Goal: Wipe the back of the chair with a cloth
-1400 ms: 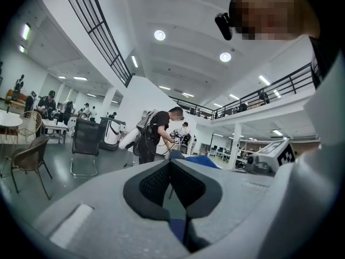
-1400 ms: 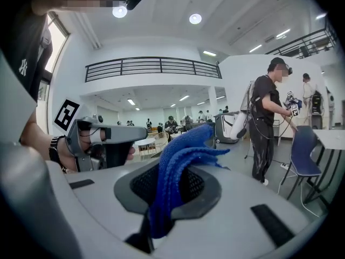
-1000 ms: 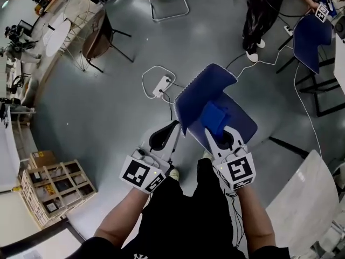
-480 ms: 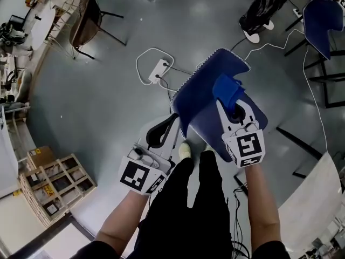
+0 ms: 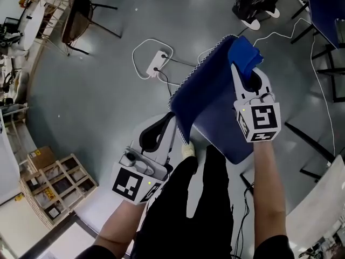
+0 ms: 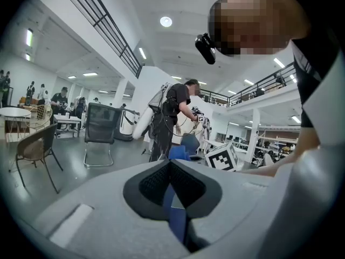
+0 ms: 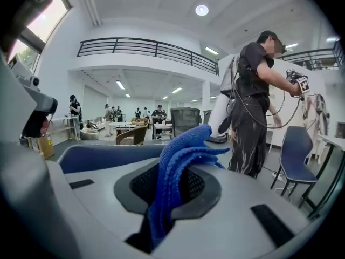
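A blue chair (image 5: 207,96) stands in front of me, seen from above. My right gripper (image 5: 243,65) is shut on a folded blue cloth (image 5: 245,52) and holds it at the far top edge of the chair's blue panel. In the right gripper view the cloth (image 7: 180,158) sticks up from between the jaws, with the chair's blue edge (image 7: 108,155) to the left. My left gripper (image 5: 173,122) is at the panel's near left edge. In the left gripper view its jaws are shut on a strip of that blue edge (image 6: 175,212).
A white power strip (image 5: 158,66) with looped cables lies on the grey floor left of the chair. Another person (image 5: 253,4) stands at the top right beside a second blue chair (image 5: 329,9). A brown chair (image 5: 75,15) is at the top left, and a wooden crate rack (image 5: 54,185) at the lower left.
My right gripper has carried the cloth from the middle of the blue panel up to its far edge. The left gripper has kept its hold at the near left edge.
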Available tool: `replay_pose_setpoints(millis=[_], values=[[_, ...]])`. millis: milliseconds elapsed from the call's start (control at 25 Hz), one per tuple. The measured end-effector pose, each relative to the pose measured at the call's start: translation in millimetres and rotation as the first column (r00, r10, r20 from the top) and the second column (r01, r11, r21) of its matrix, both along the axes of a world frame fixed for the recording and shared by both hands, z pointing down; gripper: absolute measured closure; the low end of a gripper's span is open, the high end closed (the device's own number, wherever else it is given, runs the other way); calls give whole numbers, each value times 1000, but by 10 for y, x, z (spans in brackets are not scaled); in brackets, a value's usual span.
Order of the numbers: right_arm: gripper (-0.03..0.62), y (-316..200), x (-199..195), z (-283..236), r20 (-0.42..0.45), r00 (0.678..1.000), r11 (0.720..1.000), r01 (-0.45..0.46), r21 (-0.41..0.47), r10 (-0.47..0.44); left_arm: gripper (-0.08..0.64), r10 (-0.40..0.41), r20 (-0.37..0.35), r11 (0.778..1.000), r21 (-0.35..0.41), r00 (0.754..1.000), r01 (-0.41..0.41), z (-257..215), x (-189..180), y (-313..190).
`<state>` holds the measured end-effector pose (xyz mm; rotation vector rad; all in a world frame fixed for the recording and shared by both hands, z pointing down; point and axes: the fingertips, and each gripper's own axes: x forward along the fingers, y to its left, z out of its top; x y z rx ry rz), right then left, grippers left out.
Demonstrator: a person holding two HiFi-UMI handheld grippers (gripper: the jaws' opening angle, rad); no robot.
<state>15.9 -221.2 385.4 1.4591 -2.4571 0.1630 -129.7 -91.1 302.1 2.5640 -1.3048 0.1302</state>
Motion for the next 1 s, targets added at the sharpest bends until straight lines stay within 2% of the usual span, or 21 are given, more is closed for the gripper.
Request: replay_pose_setpoints(millis=[160,320,520,680,1000], values=[[531,-190,5,182,14,1000,1000,-9,0,9,552,-18,2,1000,-3,1000,18,150,16,-40],[532,-154,-123,277,34,999,1000,25,3,-25,552,-16,8,1000,-14,1000,16,288,51,-50],[531,18,-318,317,64,995,997,75,-2,-75,552,-21,14,1000,10,1000,21,341,57,-47],[532,161,-437,359,71,990,993,120,-3,-119,552,-29,17,1000,1,999,29,390,68,-62],[531,579,-774,426,40,971,972,236,1,-236,552,-25,18,1000,-13,1000,25,481,62,43]])
